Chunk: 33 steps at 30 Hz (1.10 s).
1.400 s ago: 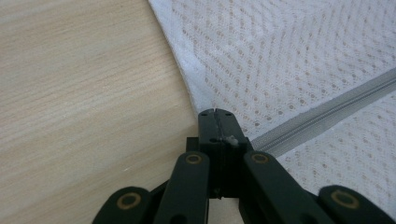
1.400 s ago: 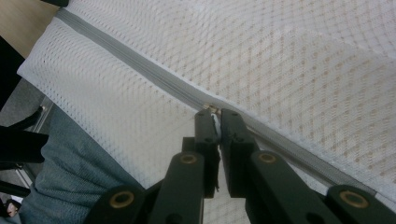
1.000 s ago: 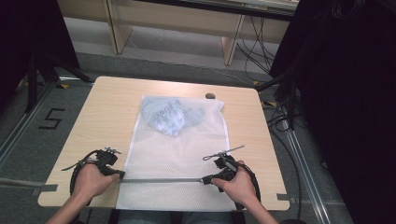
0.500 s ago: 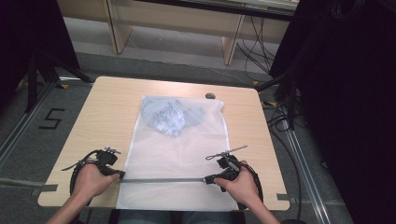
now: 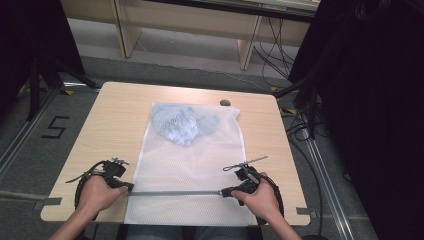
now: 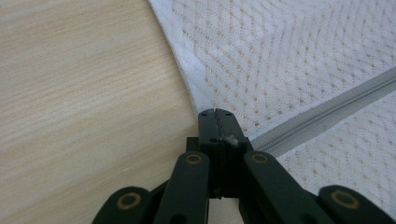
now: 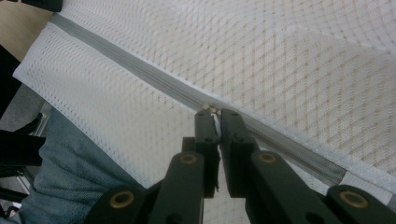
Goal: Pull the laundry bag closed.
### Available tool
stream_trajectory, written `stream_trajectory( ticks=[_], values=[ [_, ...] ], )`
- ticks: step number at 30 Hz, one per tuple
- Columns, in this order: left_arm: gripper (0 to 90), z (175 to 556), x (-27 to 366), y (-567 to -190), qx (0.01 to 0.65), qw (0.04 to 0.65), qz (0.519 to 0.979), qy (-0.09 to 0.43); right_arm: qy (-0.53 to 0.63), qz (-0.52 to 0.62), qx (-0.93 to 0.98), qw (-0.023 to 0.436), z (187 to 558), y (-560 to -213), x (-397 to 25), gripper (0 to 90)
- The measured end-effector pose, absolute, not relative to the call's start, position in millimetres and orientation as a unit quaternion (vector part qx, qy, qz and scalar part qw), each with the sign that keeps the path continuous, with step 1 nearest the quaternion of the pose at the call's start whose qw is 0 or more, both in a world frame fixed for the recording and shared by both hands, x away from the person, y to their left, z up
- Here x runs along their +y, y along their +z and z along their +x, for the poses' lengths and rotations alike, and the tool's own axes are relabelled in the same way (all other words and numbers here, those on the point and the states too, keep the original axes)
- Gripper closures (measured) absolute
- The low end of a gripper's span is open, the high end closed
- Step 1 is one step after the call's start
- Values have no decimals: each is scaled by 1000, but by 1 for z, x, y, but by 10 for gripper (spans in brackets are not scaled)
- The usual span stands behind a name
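A white mesh bag (image 5: 185, 165) lies on the wooden table (image 5: 112, 120).

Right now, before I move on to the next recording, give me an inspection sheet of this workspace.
Surface: light wooden table, bare around the bag.
Job's things: white mesh bag lies flat, near edge hanging off the table; grey zipper runs across it; blue cloth bunched inside at the far end.
Clutter: small dark object at the far edge, too small to identify.
Grippers: left claw shut at the zipper's end; right claw nearly shut on the zipper pull.
Cables: black cable loops from the left claw; more on the floor at right.
Surroundings: a 5 marking on the floor, wooden furniture beyond.
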<state>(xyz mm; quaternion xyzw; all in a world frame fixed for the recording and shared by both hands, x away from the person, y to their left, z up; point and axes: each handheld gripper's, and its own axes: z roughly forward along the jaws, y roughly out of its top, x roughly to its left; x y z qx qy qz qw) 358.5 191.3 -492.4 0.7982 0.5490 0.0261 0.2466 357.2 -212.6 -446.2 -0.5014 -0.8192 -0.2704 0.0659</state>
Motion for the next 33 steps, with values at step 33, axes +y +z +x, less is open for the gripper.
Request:
stream_trajectory(
  ticks=[33],
  values=[
    [899,358,192,-493,549,248,798,26,-277,-508,-813,61,358,-446,-227,869]
  ],
)
